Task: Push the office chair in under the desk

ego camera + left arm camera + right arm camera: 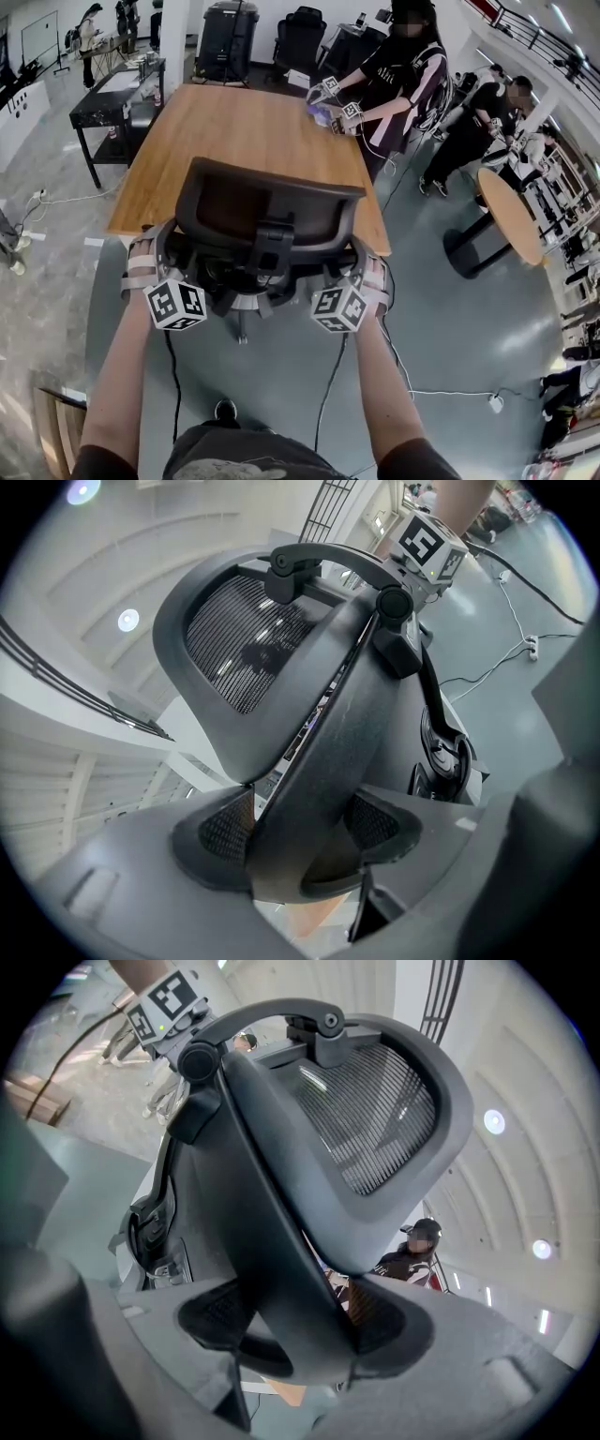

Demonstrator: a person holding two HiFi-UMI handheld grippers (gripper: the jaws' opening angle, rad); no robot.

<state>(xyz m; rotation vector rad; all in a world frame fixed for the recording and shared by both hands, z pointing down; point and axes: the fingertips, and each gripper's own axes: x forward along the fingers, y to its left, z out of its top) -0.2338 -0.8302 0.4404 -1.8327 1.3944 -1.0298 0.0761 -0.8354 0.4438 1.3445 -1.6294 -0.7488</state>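
The black mesh-backed office chair [267,211] stands at the near end of the wooden desk [244,131], its backrest toward me. My left gripper [164,258] is shut on the left side of the chair's back frame, and my right gripper [361,272] on the right side. In the left gripper view the jaws [295,832] close around a thick black frame bar [319,761] below the mesh back [248,639]. The right gripper view shows the same hold, with the gripper [300,1326] clamped on the bar [272,1222]. The chair's seat and base are mostly hidden.
A person [398,66] stands at the desk's far right corner, holding grippers over it. A round table [511,211] is to the right, a black cart [112,103] to the left, other chairs [300,37] beyond. Cables [450,394] trail over the grey floor.
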